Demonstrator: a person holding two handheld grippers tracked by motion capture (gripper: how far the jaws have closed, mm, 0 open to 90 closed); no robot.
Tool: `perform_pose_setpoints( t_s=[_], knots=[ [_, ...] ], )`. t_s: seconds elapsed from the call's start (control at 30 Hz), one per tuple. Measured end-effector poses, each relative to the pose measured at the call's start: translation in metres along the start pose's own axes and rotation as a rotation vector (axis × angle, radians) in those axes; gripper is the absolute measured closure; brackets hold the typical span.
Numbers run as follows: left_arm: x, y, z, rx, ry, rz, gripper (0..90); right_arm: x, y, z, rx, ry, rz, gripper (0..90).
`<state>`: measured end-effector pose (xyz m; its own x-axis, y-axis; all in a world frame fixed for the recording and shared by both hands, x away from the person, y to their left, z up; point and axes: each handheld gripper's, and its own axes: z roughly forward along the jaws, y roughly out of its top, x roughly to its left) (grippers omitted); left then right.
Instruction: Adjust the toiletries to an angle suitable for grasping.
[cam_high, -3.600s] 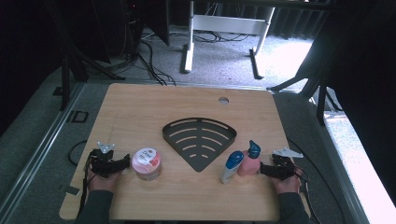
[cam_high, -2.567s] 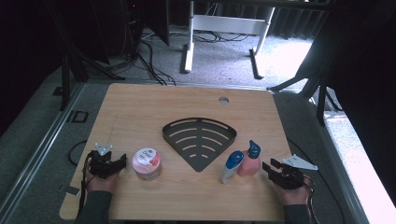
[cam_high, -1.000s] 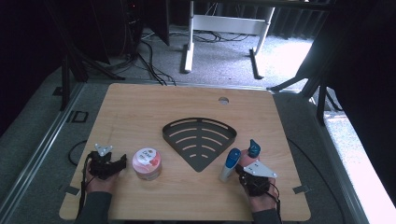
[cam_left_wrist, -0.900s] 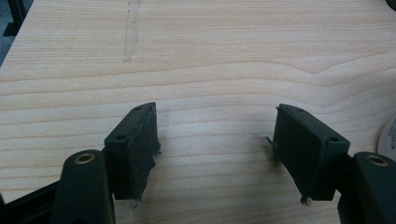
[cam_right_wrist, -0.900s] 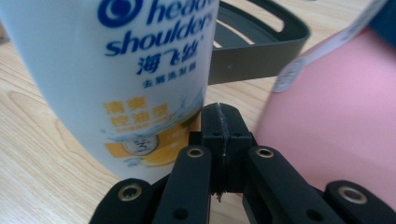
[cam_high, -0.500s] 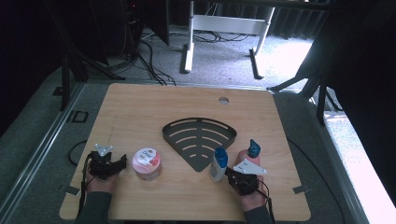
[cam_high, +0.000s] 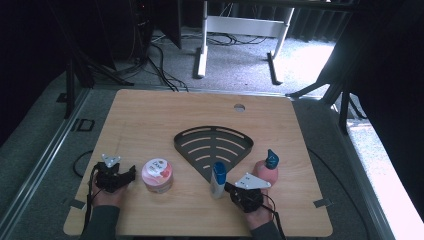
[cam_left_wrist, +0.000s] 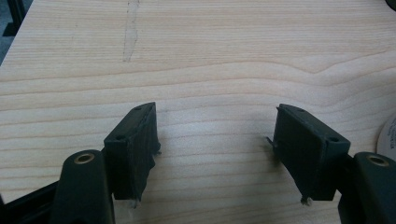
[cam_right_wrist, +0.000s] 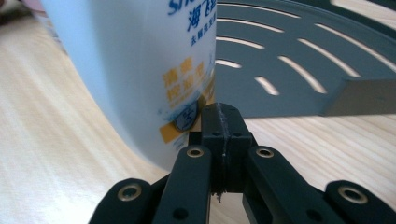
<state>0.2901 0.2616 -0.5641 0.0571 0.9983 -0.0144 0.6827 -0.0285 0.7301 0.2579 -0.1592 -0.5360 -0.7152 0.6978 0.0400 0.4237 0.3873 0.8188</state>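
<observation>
Clearly the work centres on the white bottle with the blue cap (cam_high: 218, 178), which stands upright on the wooden surface (cam_high: 150, 120) just off the near tip of the dark fan-shaped rack (cam_high: 212, 145). In the right gripper view the same bottle (cam_right_wrist: 140, 70) looms close, its printed lower wall right at the tip of the jaws.

The right gripper (cam_high: 231, 187) has its jaws clenched together with nothing between them; their joined tip lies against or just beside the bottle's lower side, so this looks like a nudge with closed jaws, not a grasp. To do that well, I would judge that the contact should stay low on the bottle, near its base, and the push should be slow and straight, because a tall, narrow bottle pressed higher up could tip toward the rack's raised edge (cam_right_wrist: 359, 95).

Just beside the right hand stands a pink bottle with a teal cap (cam_high: 267, 167), close enough to be knocked by the gripper's body.

Well apart at the left, the left gripper (cam_high: 131, 172) rests with its jaws released and wide, bare wood between its pads (cam_left_wrist: 135, 140), near a round pink jar (cam_high: 157, 175) but not touching it.
</observation>
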Motion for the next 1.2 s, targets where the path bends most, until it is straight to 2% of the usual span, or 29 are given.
perform_pose_setpoints(
  t_s=[0.13,0.33,0.47,0.63,0.73,0.8,0.97,1.2],
  knots=[
    [0.0,0.0,0.0,0.0,-0.001,0.001,31.1,0.012,0.002,0.01,0.007,0.034,-0.013,90.0],
    [0.0,0.0,0.0,0.001,-0.002,0.001,30.9,0.022,0.005,0.014,0.005,0.069,-0.034,90.0],
    [0.0,0.0,0.0,0.001,-0.003,0.002,30.9,0.031,0.007,0.005,0.002,0.097,-0.045,90.0],
    [0.0,0.0,0.0,0.001,-0.002,0.002,30.9,0.045,0.008,-0.011,-0.015,0.147,-0.081,89.6],
    [0.0,0.0,0.0,0.002,-0.003,0.003,30.9,0.052,0.009,-0.012,-0.016,0.147,-0.114,88.8],
    [0.0,0.0,0.0,0.002,-0.003,0.004,30.7,0.053,0.009,-0.009,-0.012,0.157,-0.119,88.9],
    [0.0,0.0,0.0,0.003,-0.004,0.005,30.6,0.053,0.01,-0.002,-0.01,0.143,-0.134,89.1],
    [0.0,0.0,0.0,0.003,-0.003,0.005,30.6,0.043,0.014,0.012,0.001,0.133,-0.131,89.2]
  ],
)
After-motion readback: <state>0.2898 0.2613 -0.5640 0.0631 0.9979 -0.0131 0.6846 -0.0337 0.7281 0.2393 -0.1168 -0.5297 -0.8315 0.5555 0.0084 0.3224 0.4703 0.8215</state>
